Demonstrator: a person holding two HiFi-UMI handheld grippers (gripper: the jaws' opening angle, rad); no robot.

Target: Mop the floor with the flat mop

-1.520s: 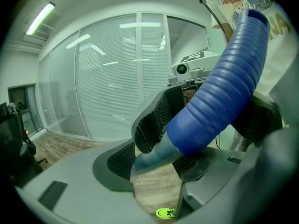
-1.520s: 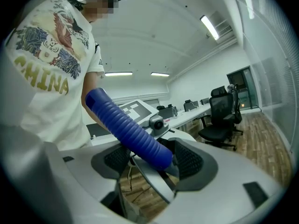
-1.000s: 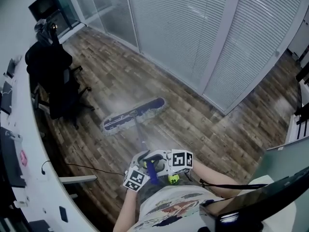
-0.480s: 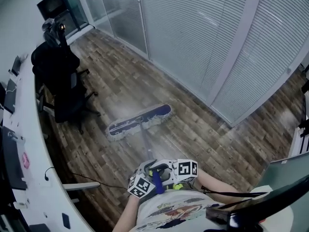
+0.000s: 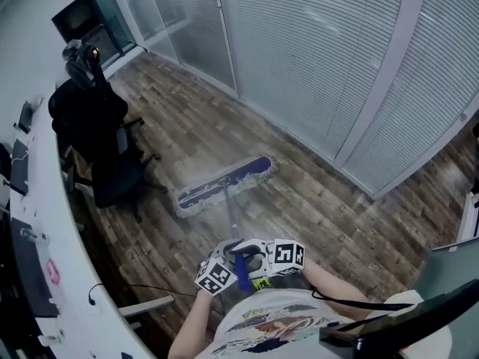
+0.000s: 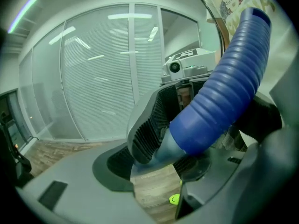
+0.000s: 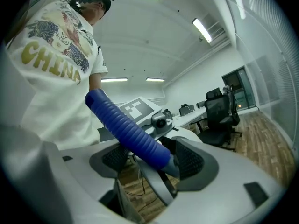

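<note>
The flat mop (image 5: pixel 224 185) is shown with its head laid on the wood floor (image 5: pixel 322 208), near a black chair (image 5: pixel 112 167). Its blue handle (image 6: pixel 224 92) is clamped between the fingers of the left gripper (image 6: pixel 170 153). The fingers of the right gripper (image 7: pixel 152 161) have just been opening and are spread wide around the handle.

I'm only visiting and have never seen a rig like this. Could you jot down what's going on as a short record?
Activity: a person mops the wood floor
Tool: flat mop, head flat on the floor, handle slanting back to the person
Left gripper: clamped on the handle just below its blue grip
Right gripper: jaws have just been opening; handle sits loosely between them
Nearby: black office chair, white desk, blinds
</note>
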